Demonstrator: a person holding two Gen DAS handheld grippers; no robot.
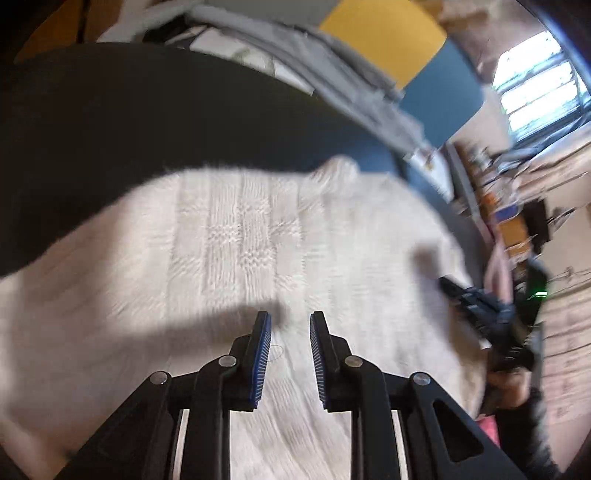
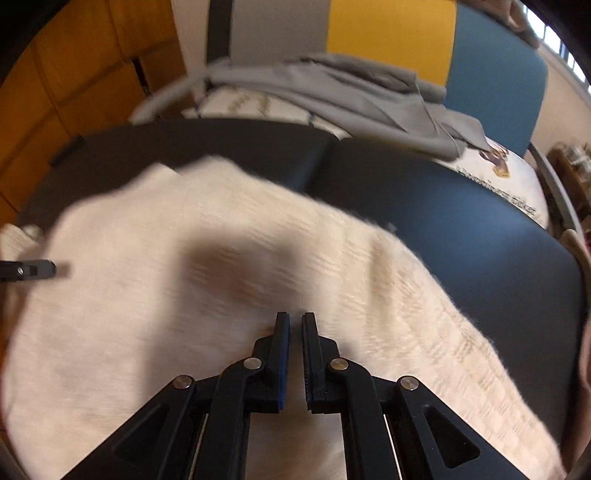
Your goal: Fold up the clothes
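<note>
We held the left gripper (image 1: 290, 319) with a clear gap between its fingers and the right gripper (image 2: 295, 319) with jaws nearly together, both empty above the cream knit sweater (image 1: 236, 236) spread on the dark table (image 1: 110, 122). We judged a clean fold needed an edge pinched at both sides and lifted evenly. Behind lay grey clothes (image 2: 332, 88) and colored panels (image 2: 391, 33).

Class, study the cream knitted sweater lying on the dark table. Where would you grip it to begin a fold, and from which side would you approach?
Grip the cream sweater at its far right edge, where the knit ends against the bare dark table. Come in low from the right with the right gripper: the garment lies flat, so only a free edge gives the fingers something to pinch. Motion blur hides finer detail.
</note>
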